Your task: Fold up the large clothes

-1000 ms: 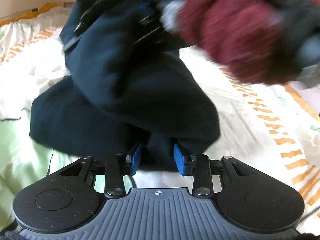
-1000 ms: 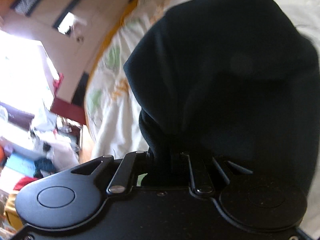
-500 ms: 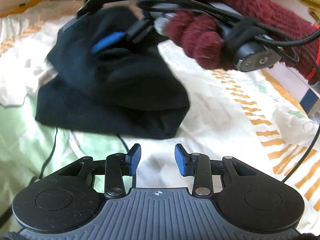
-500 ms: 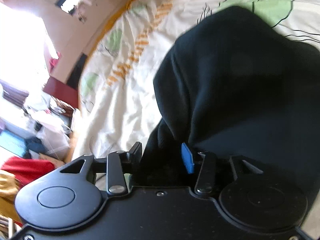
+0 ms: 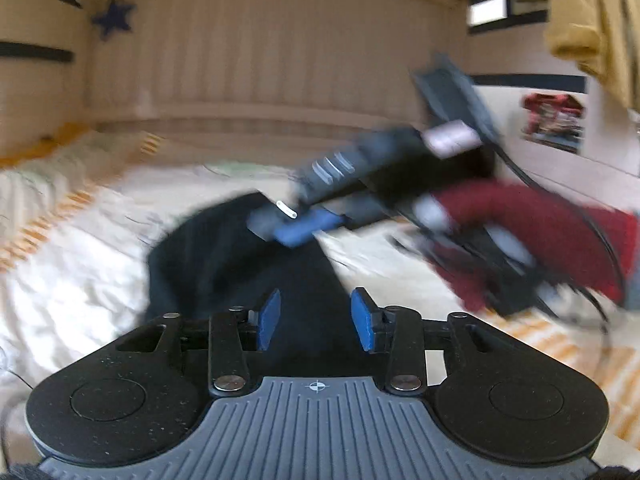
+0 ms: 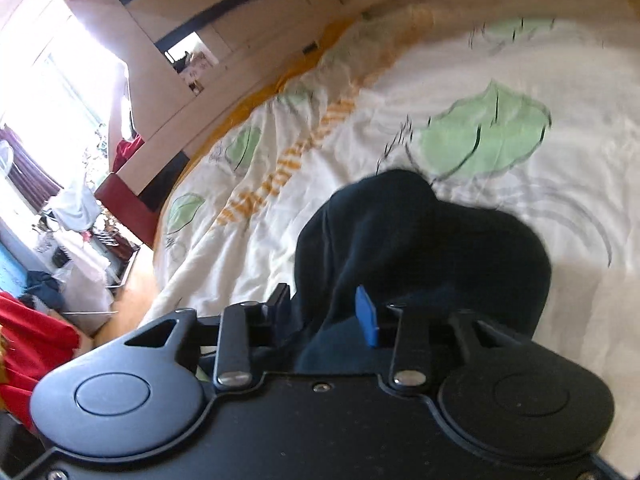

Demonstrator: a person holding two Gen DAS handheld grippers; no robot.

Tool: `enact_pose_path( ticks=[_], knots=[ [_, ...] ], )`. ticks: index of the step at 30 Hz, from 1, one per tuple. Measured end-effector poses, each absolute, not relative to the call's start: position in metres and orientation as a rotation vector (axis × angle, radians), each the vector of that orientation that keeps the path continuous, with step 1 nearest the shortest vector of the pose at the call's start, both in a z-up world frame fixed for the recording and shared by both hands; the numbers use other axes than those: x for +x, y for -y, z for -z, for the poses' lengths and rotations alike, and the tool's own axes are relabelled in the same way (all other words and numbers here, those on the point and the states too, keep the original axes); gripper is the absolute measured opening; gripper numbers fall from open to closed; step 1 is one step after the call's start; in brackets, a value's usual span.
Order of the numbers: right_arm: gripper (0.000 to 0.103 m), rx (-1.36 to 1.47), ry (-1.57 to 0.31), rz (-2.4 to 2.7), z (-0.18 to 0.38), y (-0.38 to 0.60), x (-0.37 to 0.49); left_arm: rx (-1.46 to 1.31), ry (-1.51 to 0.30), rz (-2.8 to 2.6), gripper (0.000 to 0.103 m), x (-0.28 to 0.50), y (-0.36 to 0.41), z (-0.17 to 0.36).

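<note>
Most of the folding looks done: the dark navy garment [image 5: 244,264] lies bunched mid-frame on the bed [image 6: 580,128], both left gripper [image 5: 316,320] and right gripper [image 6: 326,312] fingers spread wide, gripping nothing.

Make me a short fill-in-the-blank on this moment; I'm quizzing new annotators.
1. The folded garment is ____ in colour.
2. It lies on a white bedspread printed with green ____.
3. The left tongs are ____.
4. The right tongs are held by a hand in a ____ knit glove.

Answers: black; leaves; open; red
</note>
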State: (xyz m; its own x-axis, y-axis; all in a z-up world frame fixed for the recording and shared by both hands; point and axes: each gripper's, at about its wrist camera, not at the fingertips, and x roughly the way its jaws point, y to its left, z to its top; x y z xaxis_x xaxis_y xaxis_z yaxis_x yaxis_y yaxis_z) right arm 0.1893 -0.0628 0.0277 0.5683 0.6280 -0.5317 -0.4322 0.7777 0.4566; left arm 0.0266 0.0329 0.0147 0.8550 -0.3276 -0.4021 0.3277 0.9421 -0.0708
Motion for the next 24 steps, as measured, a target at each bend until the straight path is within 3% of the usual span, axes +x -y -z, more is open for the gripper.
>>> enact_pose_path(
  ticks=[4,6,7,8,15,16,17,18,24],
  knots=[
    [0.037,0.167,-0.708,-0.558,-0.01,0.064,0.174,-0.009,-0.536,0.191,0.042,0.06,-0.044,0.013],
    [0.022,0.027,-0.707,-0.485,0.008,0.062,0.164,-0.006,-0.626,0.119,0.042,0.079,-0.05,0.037],
    [0.004,-0.051,-0.685,-0.455,0.018,0.06,0.158,-0.005,-0.675,0.107,0.041,0.086,-0.053,0.046],
    [0.001,-0.09,-0.667,-0.438,0.028,0.058,0.156,-0.013,-0.695,0.105,0.041,0.09,-0.055,0.052],
    [0.003,0.038,-0.664,-0.393,0.031,0.063,0.157,-0.025,-0.67,0.103,0.041,0.086,-0.059,0.051],
    [0.009,0.045,-0.665,-0.403,0.025,0.062,0.158,-0.028,-0.669,0.102,0.04,0.085,-0.058,0.049],
    [0.022,0.057,-0.656,-0.417,0.019,0.062,0.159,-0.03,-0.669,0.102,0.04,0.085,-0.057,0.047],
    [0.025,0.07,-0.64,-0.433,0.012,0.061,0.161,-0.028,-0.668,0.1,0.04,0.085,-0.056,0.046],
    [0.025,0.077,-0.593,-0.466,-0.007,0.046,0.208,-0.015,-0.66,0.101,0.04,0.087,-0.055,0.048]
  ],
)
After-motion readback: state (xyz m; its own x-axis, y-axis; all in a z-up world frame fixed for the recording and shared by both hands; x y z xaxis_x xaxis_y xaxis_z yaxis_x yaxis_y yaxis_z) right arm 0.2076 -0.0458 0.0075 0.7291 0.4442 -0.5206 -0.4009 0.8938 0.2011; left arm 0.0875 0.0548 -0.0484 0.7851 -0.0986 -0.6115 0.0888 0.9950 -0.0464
